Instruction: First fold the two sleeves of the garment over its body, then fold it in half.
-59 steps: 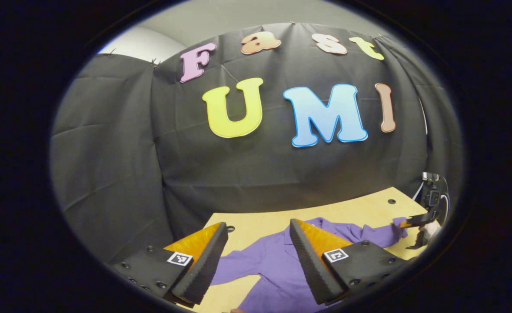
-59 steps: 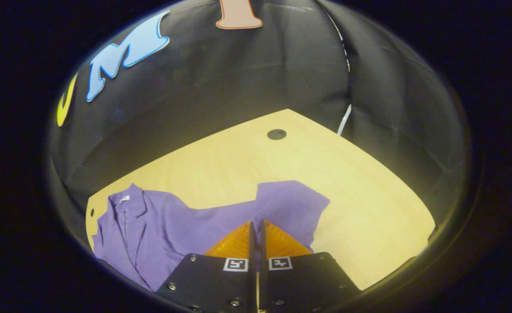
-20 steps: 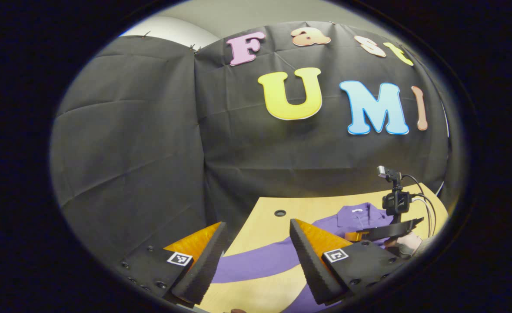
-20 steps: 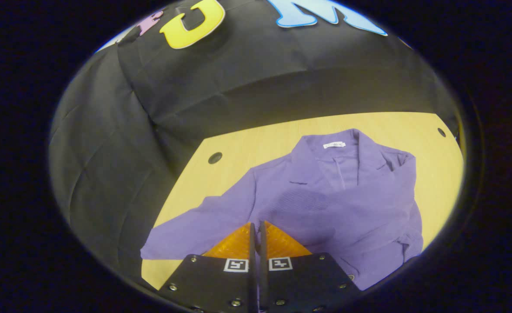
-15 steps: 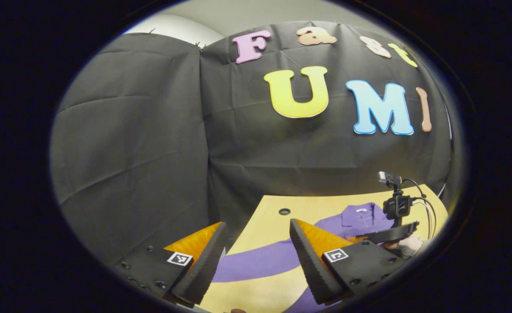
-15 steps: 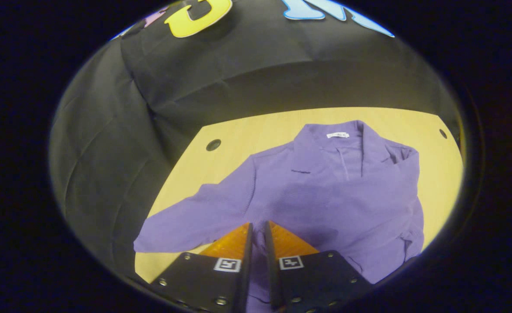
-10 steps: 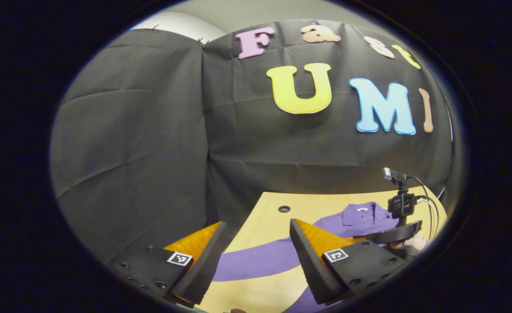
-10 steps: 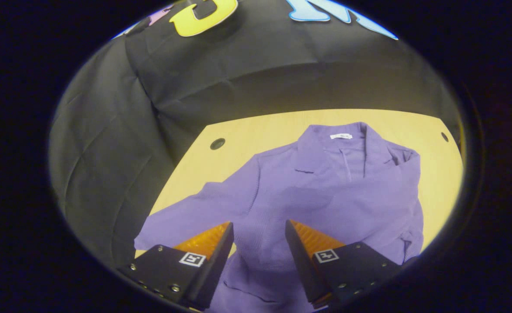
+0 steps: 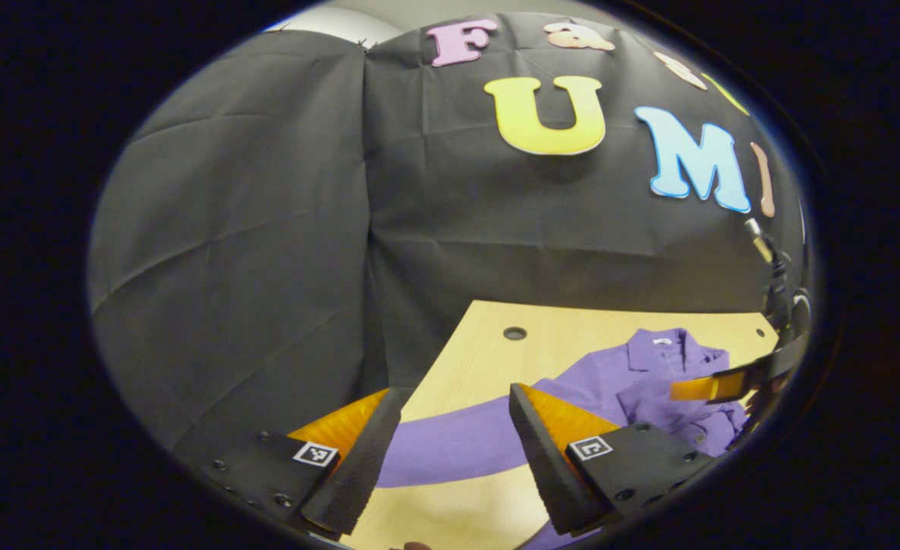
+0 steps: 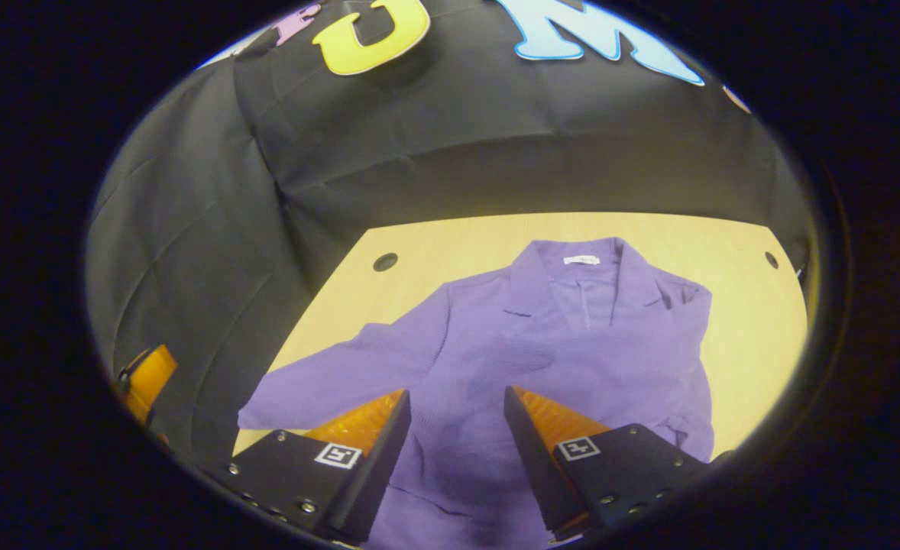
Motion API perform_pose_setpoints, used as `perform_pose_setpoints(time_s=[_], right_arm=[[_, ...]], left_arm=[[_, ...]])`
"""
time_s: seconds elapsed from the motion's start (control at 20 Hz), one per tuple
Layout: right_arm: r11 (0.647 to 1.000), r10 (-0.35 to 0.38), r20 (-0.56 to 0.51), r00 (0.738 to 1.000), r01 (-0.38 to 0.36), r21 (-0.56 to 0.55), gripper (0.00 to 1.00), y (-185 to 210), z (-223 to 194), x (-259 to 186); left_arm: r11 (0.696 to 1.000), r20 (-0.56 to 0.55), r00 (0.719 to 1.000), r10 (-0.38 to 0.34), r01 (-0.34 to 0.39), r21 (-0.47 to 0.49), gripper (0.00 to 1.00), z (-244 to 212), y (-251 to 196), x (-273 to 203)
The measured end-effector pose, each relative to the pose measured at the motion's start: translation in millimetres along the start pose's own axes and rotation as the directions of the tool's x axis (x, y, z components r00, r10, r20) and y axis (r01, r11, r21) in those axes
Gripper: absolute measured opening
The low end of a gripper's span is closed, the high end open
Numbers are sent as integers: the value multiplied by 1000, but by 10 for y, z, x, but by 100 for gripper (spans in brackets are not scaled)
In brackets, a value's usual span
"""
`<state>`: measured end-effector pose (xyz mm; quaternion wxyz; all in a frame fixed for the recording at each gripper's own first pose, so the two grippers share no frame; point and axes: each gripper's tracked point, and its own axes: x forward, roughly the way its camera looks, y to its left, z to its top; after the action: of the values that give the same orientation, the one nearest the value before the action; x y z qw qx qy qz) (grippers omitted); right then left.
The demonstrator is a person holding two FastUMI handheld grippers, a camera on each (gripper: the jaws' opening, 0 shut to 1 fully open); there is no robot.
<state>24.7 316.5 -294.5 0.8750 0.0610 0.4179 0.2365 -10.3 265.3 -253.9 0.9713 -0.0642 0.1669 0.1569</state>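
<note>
both jaws stand apart and empty, so we should bring our left gripper (image 9: 450, 451) low onto the outstretched sleeve (image 9: 458, 447) at lower centre, nip its cuff and carry it over the garment (image 10: 564, 344) mid-frame, our right gripper (image 10: 450, 451) hovering clear.

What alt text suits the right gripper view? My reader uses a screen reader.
A purple garment lies collar-up on a wooden table, one sleeve stretched out sideways, not yet folded. The right claw hangs open above its lower body.
</note>
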Motion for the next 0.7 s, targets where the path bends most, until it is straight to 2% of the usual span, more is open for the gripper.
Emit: perform_pose_setpoints(time_s=[0.15,0.2,0.25,0.3,0.35,0.4,0.45,0.5,0.65,0.7], right_arm=[[1000,-11,12,1000,11,-4,77,-47,47,-174],[1000,-17,14,1000,17,-4,78,-58,40,-232],[1000,-24,14,1000,24,-4,78,-90,44,-280],[999,-32,16,999,32,-3,78,-119,32,-328],[999,-41,16,999,41,1,78,-156,26,-375],[999,-52,16,999,52,6,78,-191,-1,-420],[998,-64,15,998,64,12,78,-227,-13,-461],[997,-72,15,997,72,19,77,-267,-42,-500],[994,-100,1,995,100,40,77,-373,-136,-588],[993,-108,-4,994,108,44,78,-394,-170,-612]], left_arm=[[1000,-52,999,12,-13,-24,94,-276,132,252],[999,-78,997,19,-21,-30,97,-403,169,343],[999,-102,994,28,-32,-34,94,-520,214,423],[998,-128,991,37,-43,-38,98,-645,265,489],[998,-157,987,41,-49,-44,95,-767,301,542],[997,-172,984,48,-57,-48,99,-864,362,618],[997,-188,981,48,-59,-53,94,-965,374,656],[996,-200,978,52,-65,-56,99,-1066,413,720],[995,-246,967,71,-86,-51,99,-1348,522,859],[994,-262,962,76,-92,-53,96,-1438,542,905]])
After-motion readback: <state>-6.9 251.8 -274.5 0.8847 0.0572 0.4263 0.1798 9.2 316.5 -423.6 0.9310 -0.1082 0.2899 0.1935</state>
